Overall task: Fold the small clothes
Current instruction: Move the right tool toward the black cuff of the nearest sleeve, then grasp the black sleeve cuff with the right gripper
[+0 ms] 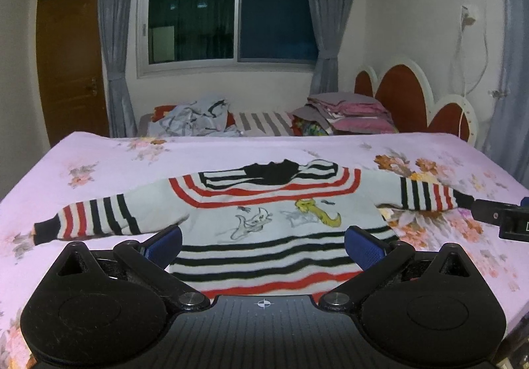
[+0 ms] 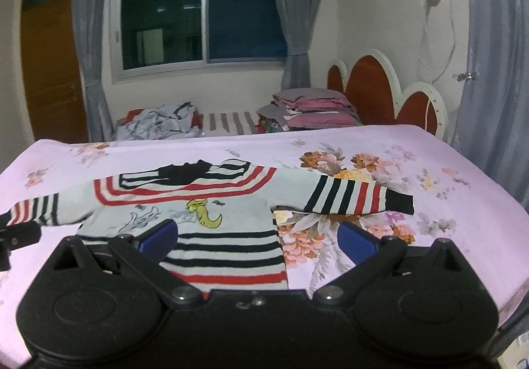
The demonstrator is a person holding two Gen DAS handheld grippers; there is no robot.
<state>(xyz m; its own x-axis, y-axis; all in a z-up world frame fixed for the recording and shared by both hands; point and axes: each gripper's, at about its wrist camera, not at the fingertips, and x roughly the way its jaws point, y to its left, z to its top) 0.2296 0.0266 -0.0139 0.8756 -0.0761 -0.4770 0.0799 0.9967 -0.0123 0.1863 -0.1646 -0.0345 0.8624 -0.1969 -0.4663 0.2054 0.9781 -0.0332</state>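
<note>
Nearest us, the left gripper [image 1: 263, 245] hovers with jaws spread wide and empty over the hem of a small white knitted sweater with red and black stripes and cartoon figures on the chest [image 1: 264, 220]. Our right gripper [image 2: 257, 237] is likewise spread and holding nothing, straddling the sweater's right side edge. Sweater lies flat, front up, sleeves out to both sides, on a pink floral bed sheet [image 1: 99, 154]. We judge it soft, light and limp: it will drape and sag, and the knit may stretch if dragged. Best holds look to be the black cuff of the striped right sleeve [image 2: 401, 202] and the left one [image 1: 43, 232], pinching through both layers, then the hem corners.
</note>
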